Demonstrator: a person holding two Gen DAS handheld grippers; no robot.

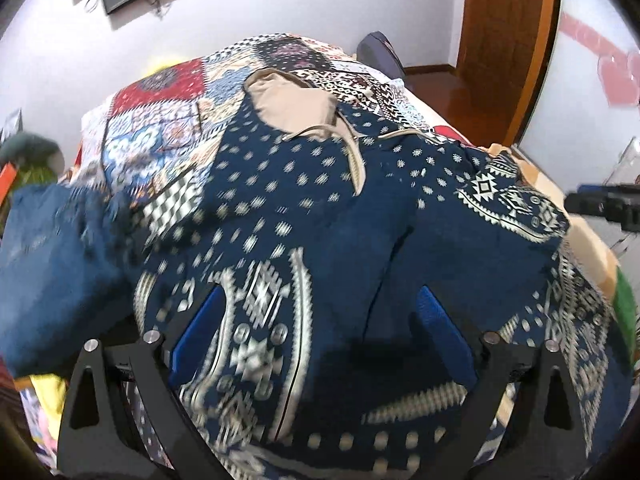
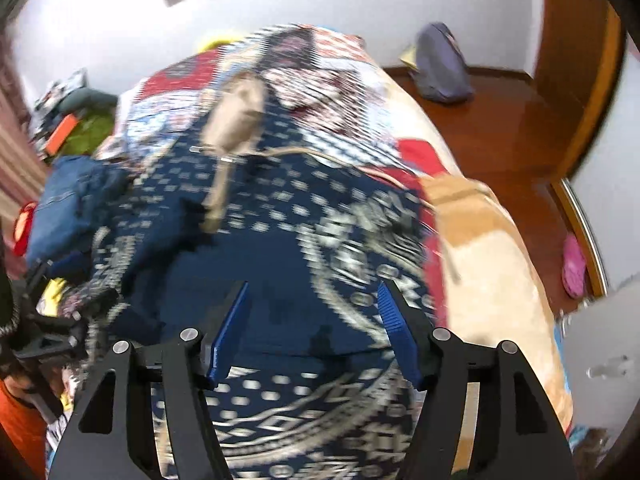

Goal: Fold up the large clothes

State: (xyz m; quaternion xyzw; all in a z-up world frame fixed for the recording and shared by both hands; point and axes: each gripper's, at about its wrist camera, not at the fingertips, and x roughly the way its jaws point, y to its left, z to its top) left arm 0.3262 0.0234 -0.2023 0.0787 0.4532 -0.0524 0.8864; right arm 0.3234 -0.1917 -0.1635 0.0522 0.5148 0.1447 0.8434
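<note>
Both grippers, left and right, wide open, empty over robe; pinch near hem evenly, fold far.

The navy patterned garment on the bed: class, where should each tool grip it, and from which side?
Grip the navy garment at its near patterned hem, coming from the bed's near edge. That border lies closest beneath the open left tool and right tool, with the beige-lined collar far away.

Both grippers hang side by side: the left gripper and the right gripper each have jaws spread wide, gripping nothing.
</note>
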